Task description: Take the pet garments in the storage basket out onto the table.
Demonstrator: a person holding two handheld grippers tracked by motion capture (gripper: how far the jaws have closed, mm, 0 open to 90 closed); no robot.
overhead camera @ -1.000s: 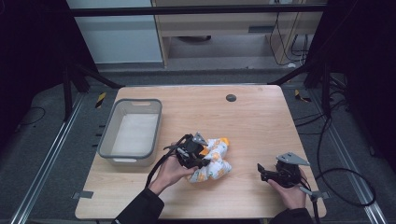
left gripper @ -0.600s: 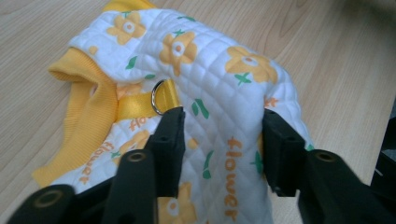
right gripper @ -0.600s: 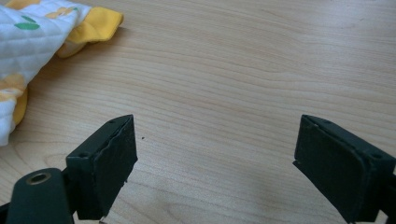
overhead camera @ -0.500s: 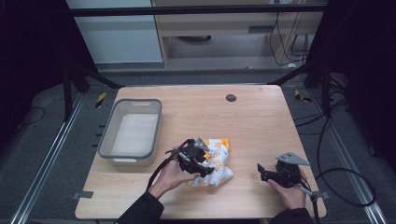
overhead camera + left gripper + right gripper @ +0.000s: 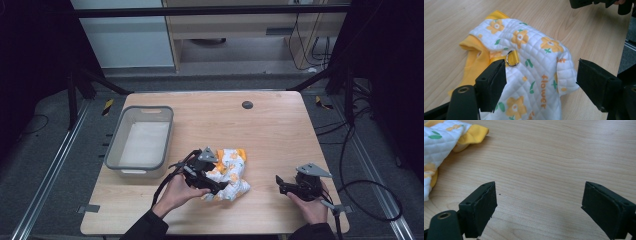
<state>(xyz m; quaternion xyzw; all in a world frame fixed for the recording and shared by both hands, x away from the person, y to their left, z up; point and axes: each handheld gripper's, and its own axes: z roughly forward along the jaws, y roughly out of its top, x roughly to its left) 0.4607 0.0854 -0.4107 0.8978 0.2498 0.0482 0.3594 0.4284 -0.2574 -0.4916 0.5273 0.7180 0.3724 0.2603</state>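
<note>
On the desk (image 5: pixel 270 130), near its front middle, lies a crumpled quilted garment (image 5: pixel 231 172), white with orange flowers and yellow trim. Over it the left gripper (image 5: pixel 540 82) has its jaws wide apart, one on each side of the cloth, not closed on it. Well apart, the right gripper (image 5: pixel 539 207) hangs above bare wood, jaws wide. A grey bin (image 5: pixel 142 142) stands to the left.

My left gripper (image 5: pixel 540 83) hangs with jaws spread wide over a quilted white garment (image 5: pixel 534 67) printed with orange flowers and the word "flower". Its yellow trim (image 5: pixel 475 58) and a metal ring (image 5: pixel 511 58) show beside my left jaw, on the wooden table (image 5: pixel 579 30).
</note>
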